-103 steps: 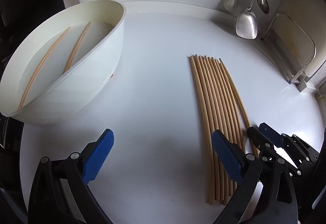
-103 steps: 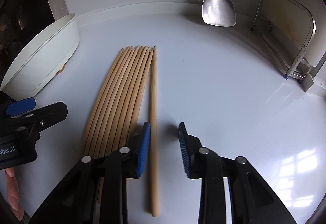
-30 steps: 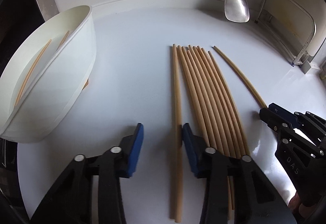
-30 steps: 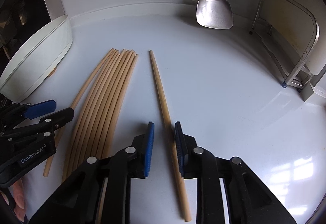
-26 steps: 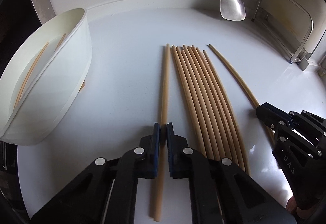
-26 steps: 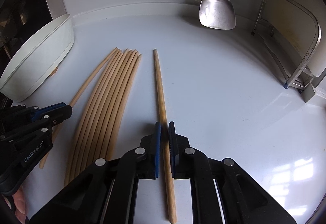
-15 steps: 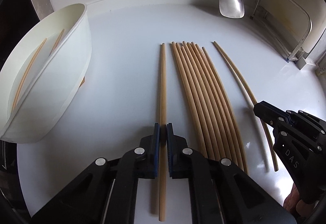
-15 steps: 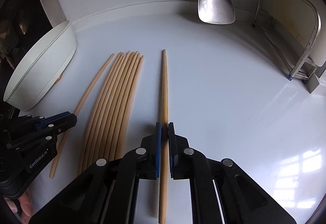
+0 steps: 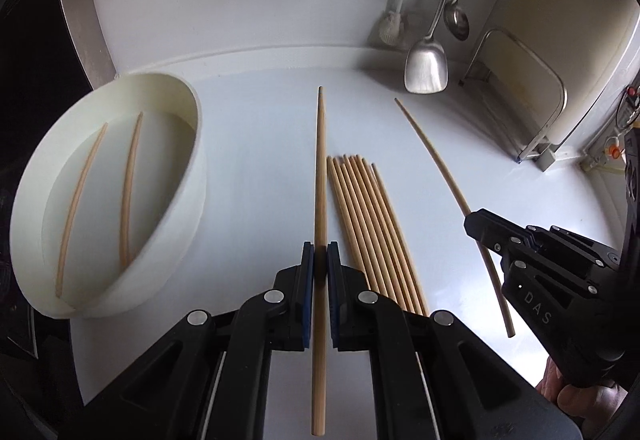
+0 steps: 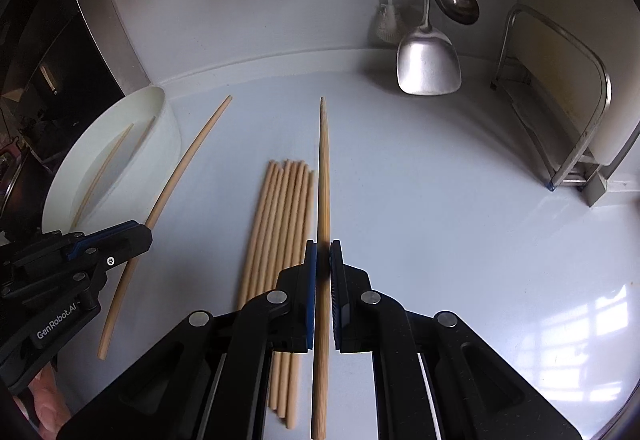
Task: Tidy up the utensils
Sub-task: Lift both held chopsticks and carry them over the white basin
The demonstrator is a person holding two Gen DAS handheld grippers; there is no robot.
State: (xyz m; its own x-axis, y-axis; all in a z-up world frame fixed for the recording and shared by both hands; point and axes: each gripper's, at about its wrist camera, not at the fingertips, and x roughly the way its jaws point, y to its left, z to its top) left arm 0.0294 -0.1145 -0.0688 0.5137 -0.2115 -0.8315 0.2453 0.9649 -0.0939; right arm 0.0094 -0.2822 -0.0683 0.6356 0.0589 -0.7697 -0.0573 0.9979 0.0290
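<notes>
On a pale bench (image 9: 248, 168) beside a wall of hanging kitchen tools, a person is holding two grippers, each now carrying one wooden chopstick. The left gripper (image 9: 320, 260) is clamping its jaws tight on a chopstick (image 9: 320, 168) that a second ago was lying at the edge of the row, and is lifting it clear. The right gripper (image 10: 323, 260) is doing the same with the right-hand chopstick (image 10: 323, 176), its jaws narrow and pressed on the wood. Both sticks are pointing forward, away from the cameras, raised above the remaining bundle of chopsticks (image 9: 372, 224), which is lying between them on the bench. A white bowl (image 9: 192, 176) is sitting to the left, already holding two chopsticks (image 9: 128, 184). A metal spatula (image 10: 428, 64) is hanging at the back. With both picks made, the likely next step is carrying the pair over to the bowl.
</notes>
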